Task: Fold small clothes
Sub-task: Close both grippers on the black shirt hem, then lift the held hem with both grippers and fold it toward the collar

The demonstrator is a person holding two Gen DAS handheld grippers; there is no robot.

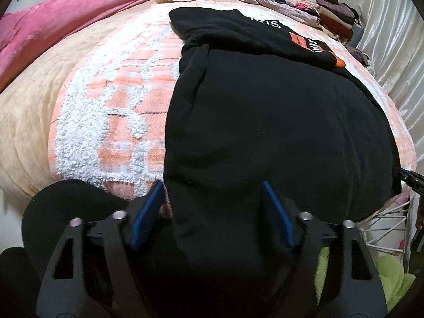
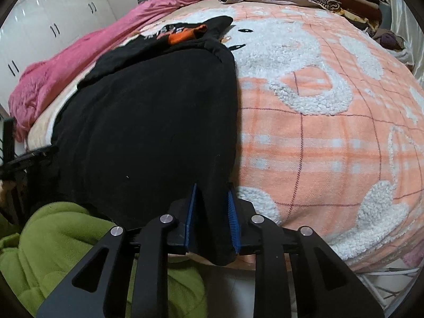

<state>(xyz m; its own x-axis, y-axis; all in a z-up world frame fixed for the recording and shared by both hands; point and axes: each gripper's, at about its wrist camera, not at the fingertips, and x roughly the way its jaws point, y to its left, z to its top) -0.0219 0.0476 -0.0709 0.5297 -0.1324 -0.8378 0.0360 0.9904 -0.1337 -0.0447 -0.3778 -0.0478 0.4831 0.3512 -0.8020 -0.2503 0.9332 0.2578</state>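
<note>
Black garment spread mid-frame on peach-and-white blanket; white lettering upper right, partly legible "IS,". Left hand-held gripper open around hem; right hand-held gripper pinching hem, bottom centre.

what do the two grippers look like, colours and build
Both look alike: the left gripper and right gripper have matte black linkage arms with triangular cutouts, round silver pivot pins, and flat blue pads lining the jaws. No cables, markings or sleeves show.
</note>
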